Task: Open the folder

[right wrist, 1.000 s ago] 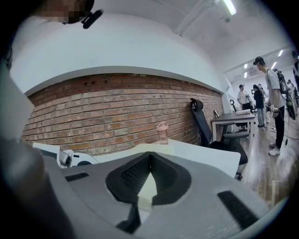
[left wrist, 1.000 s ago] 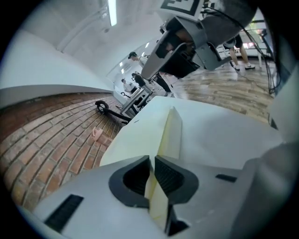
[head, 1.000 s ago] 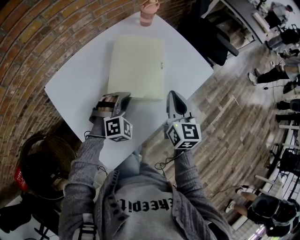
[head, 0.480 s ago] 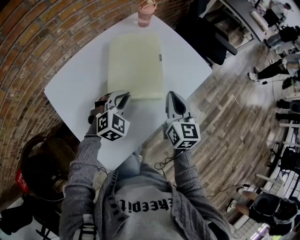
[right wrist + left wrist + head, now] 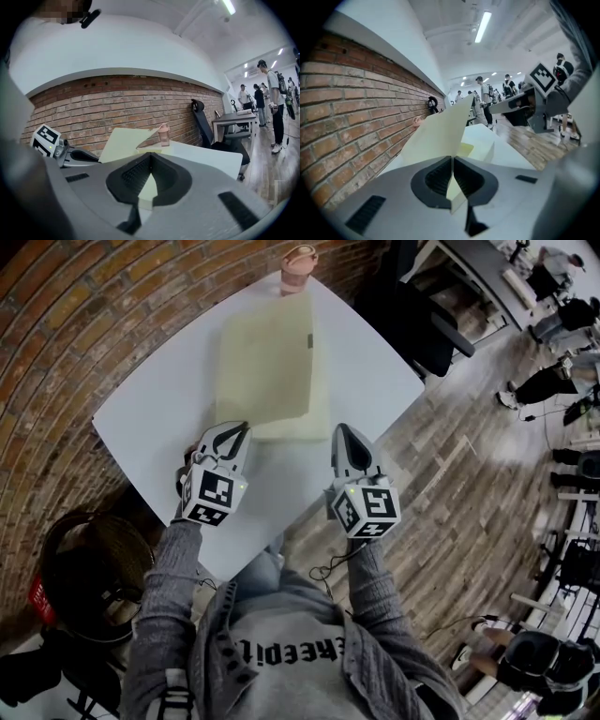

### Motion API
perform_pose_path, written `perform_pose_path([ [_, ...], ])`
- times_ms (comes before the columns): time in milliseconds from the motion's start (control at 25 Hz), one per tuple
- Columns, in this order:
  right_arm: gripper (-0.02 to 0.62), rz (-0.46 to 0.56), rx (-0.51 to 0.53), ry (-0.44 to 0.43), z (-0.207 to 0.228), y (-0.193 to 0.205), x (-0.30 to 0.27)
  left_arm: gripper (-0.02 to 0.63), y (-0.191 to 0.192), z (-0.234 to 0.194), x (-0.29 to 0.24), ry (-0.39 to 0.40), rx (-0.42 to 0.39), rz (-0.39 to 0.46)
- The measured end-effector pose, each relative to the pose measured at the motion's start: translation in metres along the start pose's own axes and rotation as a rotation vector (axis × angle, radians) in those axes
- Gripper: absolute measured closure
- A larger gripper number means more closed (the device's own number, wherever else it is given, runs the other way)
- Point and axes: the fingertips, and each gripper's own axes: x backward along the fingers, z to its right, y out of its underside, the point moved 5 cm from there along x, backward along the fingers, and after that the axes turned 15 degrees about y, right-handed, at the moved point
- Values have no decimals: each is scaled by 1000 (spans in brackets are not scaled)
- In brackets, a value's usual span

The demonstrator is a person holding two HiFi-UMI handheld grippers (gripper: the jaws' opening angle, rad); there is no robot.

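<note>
A pale yellow folder (image 5: 302, 427) lies on the white table (image 5: 150, 418). Its front cover (image 5: 267, 362) is raised at the near edge and tilts up toward the brick wall. My left gripper (image 5: 234, 430) is shut on that cover's near left corner; in the left gripper view the sheet (image 5: 440, 131) runs straight up from between the closed jaws (image 5: 452, 159). At the folder's near right corner my right gripper (image 5: 342, 430) is shut, with a pale yellow corner of the folder (image 5: 149, 187) pinched between its jaws (image 5: 150, 161).
A pink lidded cup (image 5: 298, 268) stands at the table's far corner, just beyond the folder. A black office chair (image 5: 422, 315) is off the table's right side. The brick wall (image 5: 56, 324) runs along the left. People stand far off to the right.
My left gripper has turned upright and lifted the folder's cover off the flat stack, swinging it up and to the left. The right gripper has stayed in place.
</note>
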Motion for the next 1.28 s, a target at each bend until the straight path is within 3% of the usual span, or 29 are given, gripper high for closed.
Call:
perform_pose_path([
  [280, 591, 7, 4, -11, -8, -3, 0, 589, 8, -18, 27, -78, 222, 139],
  [480, 591, 13, 9, -19, -12, -6, 2, 592, 12, -27, 47, -148, 334, 199],
  [800, 591, 17, 13, -36, -20, -8, 5, 597, 32, -41, 71, -264, 459, 220],
  [1280, 591, 21, 29, -64, -30, -11, 3, 597, 63, -51, 88, -383, 590, 167],
])
